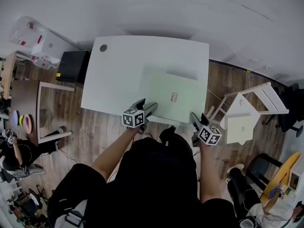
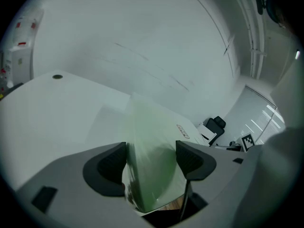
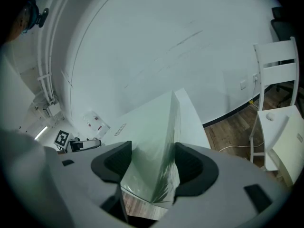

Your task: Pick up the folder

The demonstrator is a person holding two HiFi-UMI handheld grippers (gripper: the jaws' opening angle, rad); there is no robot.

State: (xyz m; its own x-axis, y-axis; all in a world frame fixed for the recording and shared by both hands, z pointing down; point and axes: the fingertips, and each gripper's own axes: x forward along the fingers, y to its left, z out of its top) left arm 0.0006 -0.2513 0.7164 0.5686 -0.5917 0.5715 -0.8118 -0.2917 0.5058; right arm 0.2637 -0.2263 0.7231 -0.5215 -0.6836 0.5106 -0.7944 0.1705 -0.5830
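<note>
Left claw (image 1: 146, 110) and right claw (image 1: 195, 119) each clamped the folder's (image 1: 173, 90) near edge. Raising both together, evenly, looked the best way to stop it sagging.

Folder (image 1: 166, 91) is on the table (image 1: 118, 75), over on the right half and right up at the near edge. The left gripper (image 1: 147, 106) is at the folder's near-left corner and the right gripper (image 1: 198, 118) is at its near-right corner. Each one has the folder's edge pinched between its jaws. There's a hole (image 1: 103, 47) in the table's far-left corner. A box (image 1: 71, 65) sits on the floor just left of the table, toward the far end. A chair (image 1: 247, 110) stands right of the table on the near side.
</note>
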